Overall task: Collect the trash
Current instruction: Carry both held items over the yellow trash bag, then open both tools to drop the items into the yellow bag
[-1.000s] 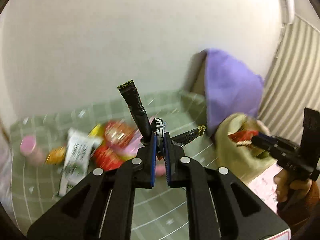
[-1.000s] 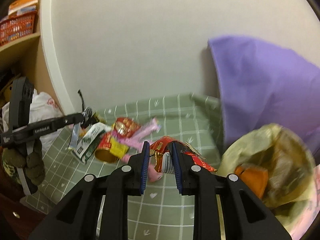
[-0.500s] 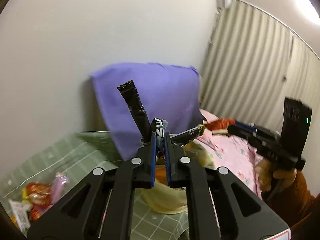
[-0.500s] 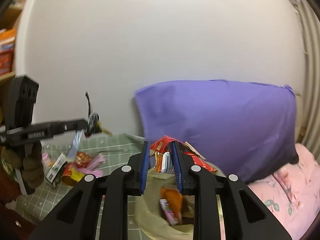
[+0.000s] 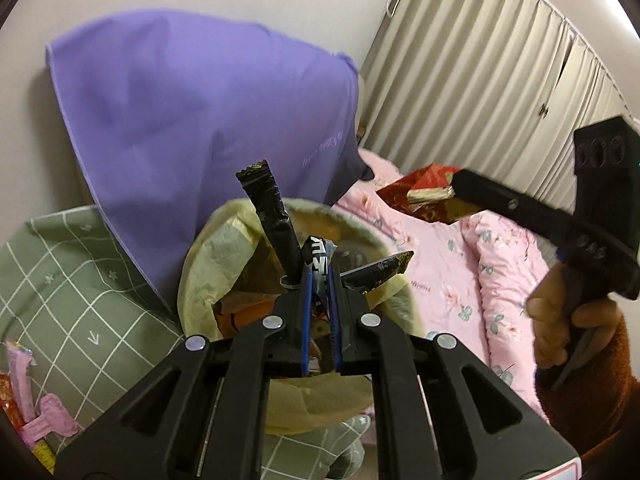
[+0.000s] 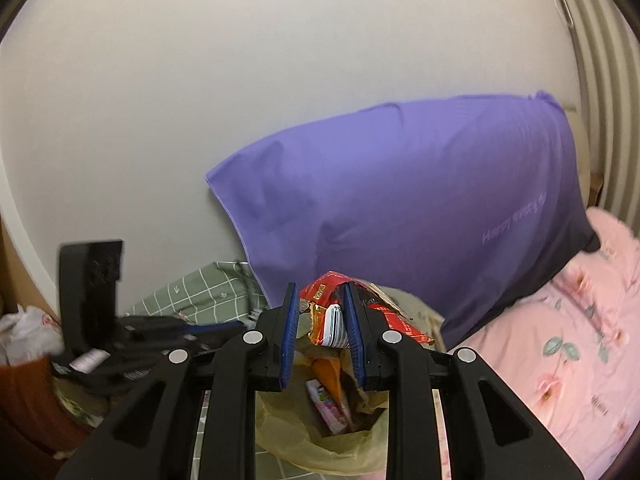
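My left gripper (image 5: 319, 280) is shut on dark crumpled wrappers (image 5: 276, 224) that stick up and sideways, held over the mouth of a yellowish trash bag (image 5: 224, 264). My right gripper (image 6: 322, 312) is shut on a red snack wrapper (image 6: 332, 312) and hangs above the same trash bag (image 6: 320, 452), which holds several orange and pink wrappers. In the left wrist view the right gripper (image 5: 454, 200) shows at the right, held by a hand (image 5: 560, 320), with the red wrapper (image 5: 420, 196) in it. The left gripper's body (image 6: 120, 332) appears blurred at the left of the right wrist view.
A purple pillow (image 5: 192, 120) leans on the wall behind the bag. A pink floral quilt (image 5: 460, 272) lies to the right, a green checked sheet (image 5: 60, 280) to the left with pink and red wrappers (image 5: 36, 412) on it. Curtains (image 5: 480, 80) hang at the far right.
Both grippers swung right from the litter pile on the green sheet to above the trash bag, each still holding its wrappers. The pillow and pink quilt came into view.
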`<state>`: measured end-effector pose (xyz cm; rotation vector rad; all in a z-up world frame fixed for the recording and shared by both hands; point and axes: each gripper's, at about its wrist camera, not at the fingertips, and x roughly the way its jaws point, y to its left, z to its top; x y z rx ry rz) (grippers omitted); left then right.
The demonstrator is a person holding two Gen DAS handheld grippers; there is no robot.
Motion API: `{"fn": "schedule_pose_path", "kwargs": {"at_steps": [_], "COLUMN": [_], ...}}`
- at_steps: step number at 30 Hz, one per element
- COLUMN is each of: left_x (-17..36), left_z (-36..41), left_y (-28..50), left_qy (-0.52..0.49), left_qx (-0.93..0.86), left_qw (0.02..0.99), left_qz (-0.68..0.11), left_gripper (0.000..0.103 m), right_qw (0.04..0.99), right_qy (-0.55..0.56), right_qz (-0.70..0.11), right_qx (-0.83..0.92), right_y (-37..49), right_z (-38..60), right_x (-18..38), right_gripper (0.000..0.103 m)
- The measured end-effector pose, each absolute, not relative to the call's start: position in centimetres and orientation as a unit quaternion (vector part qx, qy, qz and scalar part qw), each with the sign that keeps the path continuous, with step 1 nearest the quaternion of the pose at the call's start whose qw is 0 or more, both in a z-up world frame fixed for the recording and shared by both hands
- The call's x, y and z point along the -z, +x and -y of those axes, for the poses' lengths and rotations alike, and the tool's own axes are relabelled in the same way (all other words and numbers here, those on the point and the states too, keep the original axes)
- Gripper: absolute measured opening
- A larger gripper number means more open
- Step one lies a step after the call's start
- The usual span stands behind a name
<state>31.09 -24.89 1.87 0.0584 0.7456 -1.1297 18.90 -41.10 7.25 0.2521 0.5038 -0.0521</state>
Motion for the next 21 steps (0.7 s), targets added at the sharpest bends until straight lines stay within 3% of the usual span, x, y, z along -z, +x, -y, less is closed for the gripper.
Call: {"fn": "schedule_pose_path", "kwargs": {"at_steps": [11,13,14,16,21], "left_x": [2.5,3.0,3.1,3.2,2.2], "left_z": [25.7,26.0,26.2,25.5,22.7], "left_y": [33.9,34.4,34.5,34.5,34.0], "left_qy": [0.018,0.014,0.009,-0.003,-0.024], "left_qx": [0.490,0.488,0.489,0.487,0.457], "left_qw": [0.778,0.774,0.769,0.769,0.794], "left_qz": [-0.393,-0.404,-0.412,-0.414,-0.400], "left_gripper": [0.007,0.022,0.037,0.041,0.047], "right_qw": [0.940,0.938,0.937,0.934,0.934], "right_qy": [0.198,0.197,0.199,0.204,0.196], "right_qz": [-0.277,-0.283,-0.287,-0.294,-0.296], "right_qx": [0.010,0.023,0.024,0.022,0.037], "right_y": [22.4,22.7,22.8,22.8,22.2], "right_z": [42.5,42.7,42.8,43.0,42.9], "right_x": [-2.5,-1.8,-1.5,-0.9,-0.3], "right_gripper": [0.023,0.024,0.026,0.042,0.044]}}
